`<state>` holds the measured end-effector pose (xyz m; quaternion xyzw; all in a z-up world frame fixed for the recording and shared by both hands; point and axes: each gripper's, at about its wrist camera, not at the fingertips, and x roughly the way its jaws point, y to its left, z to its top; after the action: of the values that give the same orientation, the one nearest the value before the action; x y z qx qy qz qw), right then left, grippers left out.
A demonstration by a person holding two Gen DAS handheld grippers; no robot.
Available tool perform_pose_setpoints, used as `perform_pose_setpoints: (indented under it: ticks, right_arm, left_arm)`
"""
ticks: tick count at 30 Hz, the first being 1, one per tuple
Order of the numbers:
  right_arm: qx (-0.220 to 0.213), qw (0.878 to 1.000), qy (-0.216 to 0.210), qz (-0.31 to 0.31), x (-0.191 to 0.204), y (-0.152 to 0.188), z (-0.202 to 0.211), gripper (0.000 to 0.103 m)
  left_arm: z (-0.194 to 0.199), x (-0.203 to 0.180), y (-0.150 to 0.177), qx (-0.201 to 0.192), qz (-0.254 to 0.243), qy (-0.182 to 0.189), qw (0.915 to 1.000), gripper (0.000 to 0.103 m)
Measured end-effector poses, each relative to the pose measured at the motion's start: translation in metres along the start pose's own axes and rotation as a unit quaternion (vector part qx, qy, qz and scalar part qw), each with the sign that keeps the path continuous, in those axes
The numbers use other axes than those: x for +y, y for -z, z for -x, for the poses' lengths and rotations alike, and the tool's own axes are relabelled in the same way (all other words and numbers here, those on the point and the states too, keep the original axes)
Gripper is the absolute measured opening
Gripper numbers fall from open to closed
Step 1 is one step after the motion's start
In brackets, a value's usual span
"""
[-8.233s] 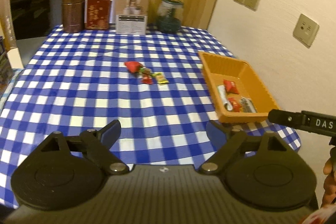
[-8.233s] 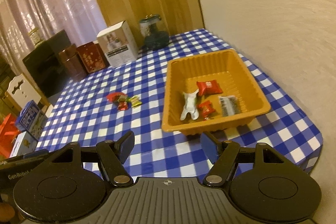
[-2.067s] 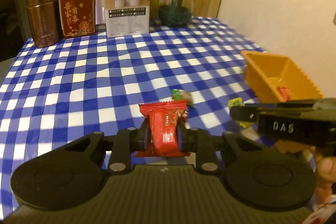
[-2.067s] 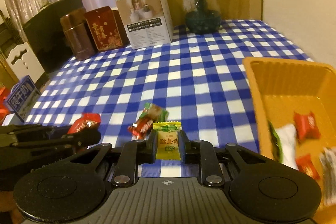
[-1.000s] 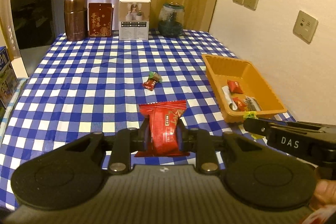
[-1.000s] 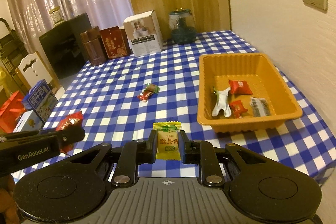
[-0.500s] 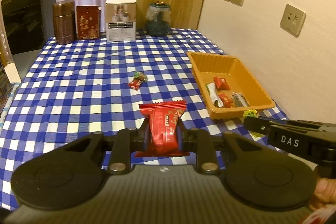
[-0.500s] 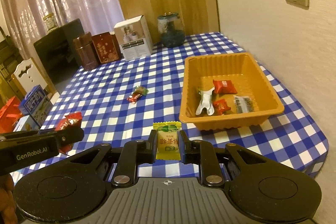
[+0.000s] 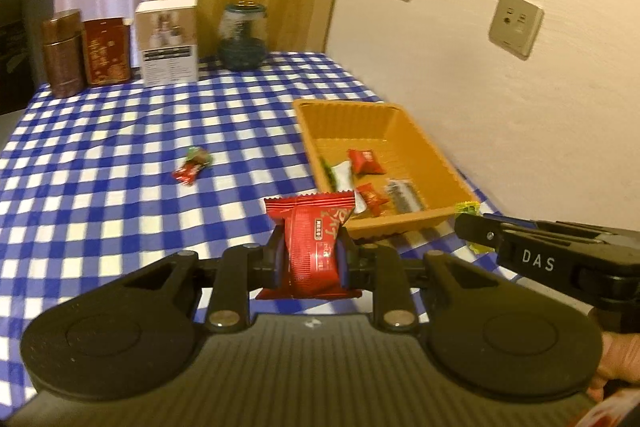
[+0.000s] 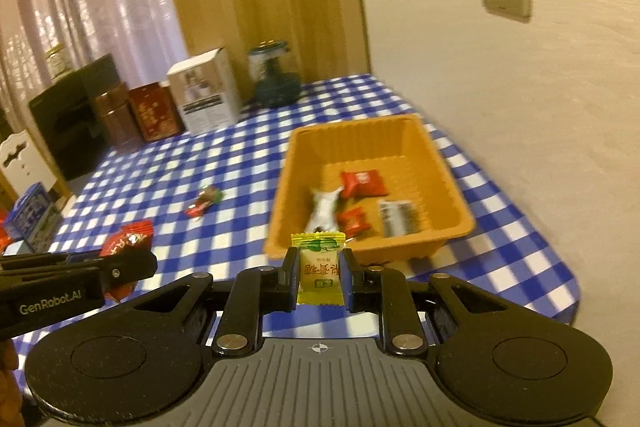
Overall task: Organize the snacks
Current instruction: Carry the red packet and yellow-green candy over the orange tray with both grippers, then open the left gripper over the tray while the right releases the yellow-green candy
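Note:
My left gripper [image 9: 310, 259] is shut on a red snack packet [image 9: 311, 243], held above the checked table short of the orange tray [image 9: 404, 225]. My right gripper [image 10: 320, 277] is shut on a small yellow candy [image 10: 320, 273], just before the tray's [image 10: 400, 251] near wall. The tray holds several wrapped snacks, among them a red packet [image 10: 364, 183]. Two small candies [image 9: 192, 167] lie on the cloth left of the tray. Each gripper shows in the other's view: the right one [image 9: 464, 221] with the yellow candy, the left one [image 10: 134, 263] with the red packet [image 10: 128, 245].
A brown canister [image 9: 64, 53], a red tin [image 9: 106, 51], a white box [image 9: 168, 41] and a glass jar [image 9: 242, 37] line the table's far edge. The wall with sockets [image 9: 516, 25] runs along the right. The table's edge lies right of the tray [image 10: 560, 291].
Both grippers have swung right, toward the tray, each keeping its snack. The tray now sits nearer the middle of both views.

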<state>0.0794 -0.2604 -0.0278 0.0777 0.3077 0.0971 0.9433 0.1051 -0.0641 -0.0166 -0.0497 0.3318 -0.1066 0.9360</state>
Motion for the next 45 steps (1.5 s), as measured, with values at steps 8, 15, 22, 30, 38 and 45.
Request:
perform_pose_setpoints:
  ticks: [8,15,22,30,38,45]
  right_arm:
    - [-0.01,1.0,0.017,-0.01,-0.035,-0.02,-0.011,0.021]
    - [-0.016,1.0,0.02,-0.018,-0.059,-0.043,-0.035,0.021]
    - [-0.003,0.999,0.01,-0.036,-0.076,-0.061,-0.071,0.021]
    - [0.007,0.999,0.013,-0.037,-0.086,-0.069,-0.103,0.021]
    - [0.017,0.999,0.015,-0.046,-0.093,-0.065,-0.12,0.021]
    - [0.024,0.999,0.006,-0.044,-0.089,-0.058,-0.124,0.021]
  left_arm:
    - [-0.034,-0.029,-0.019,0.005,-0.013,0.029,0.9995,0.022]
    - [-0.07,-0.041,-0.037,0.011,-0.022,0.04,0.9989,0.022]
    - [-0.109,-0.047,-0.054,0.015,-0.03,0.045,0.9984,0.022]
    - [-0.15,-0.043,-0.059,0.029,-0.034,0.046,0.9979,0.022]
    - [-0.167,-0.037,-0.05,0.028,-0.039,0.053,0.9974,0.034]
    - [-0.154,-0.024,-0.041,0.031,-0.025,0.039,0.9984,0.034]
